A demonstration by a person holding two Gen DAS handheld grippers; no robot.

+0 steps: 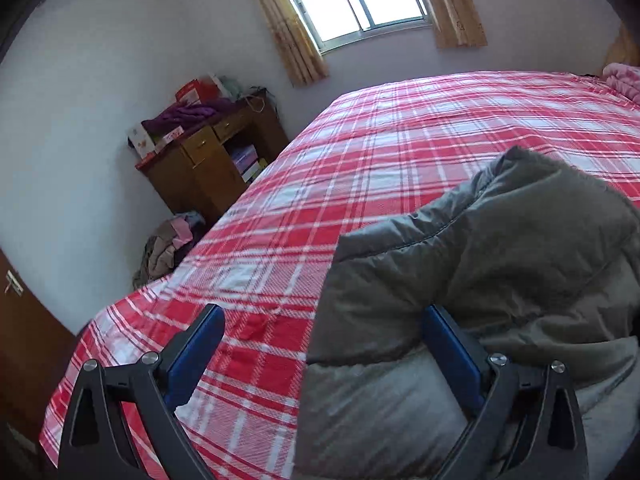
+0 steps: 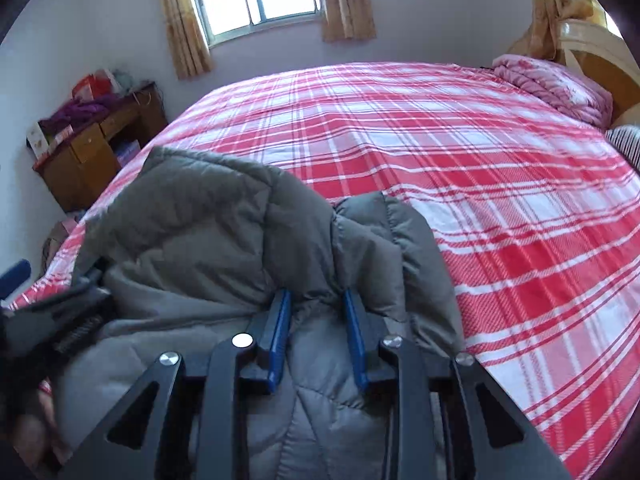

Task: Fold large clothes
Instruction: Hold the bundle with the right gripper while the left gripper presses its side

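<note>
Right tool point(image 2: 316, 308) tips under jacket point(image 2: 208, 216)

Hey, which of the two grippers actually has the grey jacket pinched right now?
The right gripper: its blue pads squeeze a bunched fold of the grey padded jacket. The left gripper is spread wide, nothing between its fingers.

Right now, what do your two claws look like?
Both look alike: the left claw and right claw have black metal frames with triangular cut-outs, round silver bolts at the joints, and flat blue pads on the fingers. No cables or markings show.
</note>
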